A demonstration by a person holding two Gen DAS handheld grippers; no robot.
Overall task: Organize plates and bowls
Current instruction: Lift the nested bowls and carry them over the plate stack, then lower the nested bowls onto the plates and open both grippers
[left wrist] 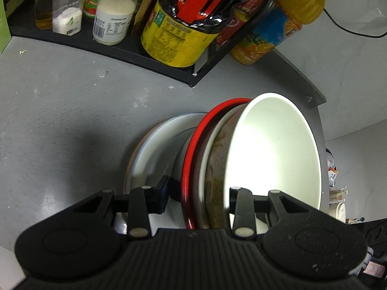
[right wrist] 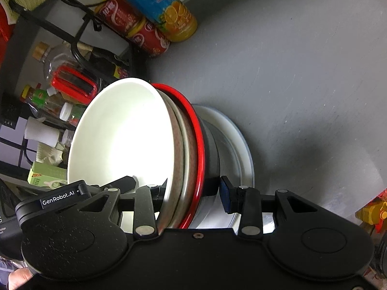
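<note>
A nested stack is in both wrist views: a white bowl (left wrist: pixel 271 149) (right wrist: pixel 121 133) on top, a brown patterned bowl (left wrist: pixel 217 159) under it, then a red-rimmed bowl (left wrist: pixel 193 145) (right wrist: pixel 197 130). A white plate with a blue edge (left wrist: pixel 150 149) (right wrist: pixel 238 145) is at the bottom. My left gripper (left wrist: pixel 197 193) is shut across the bowl rims, one finger inside the white bowl and the blue-padded one outside. My right gripper (right wrist: pixel 193 188) grips the rims the same way from its side. I cannot tell whether the plate rests on the grey table (left wrist: pixel 60 111).
A black rack (left wrist: pixel 135 55) at the back holds jars, a sauce bottle and a large yellow-labelled jug (left wrist: pixel 174 36). An orange juice bottle (right wrist: pixel 169 9) and red cans (right wrist: pixel 145 33) stand beside it. The table edge (left wrist: pixel 319 120) runs close to the stack.
</note>
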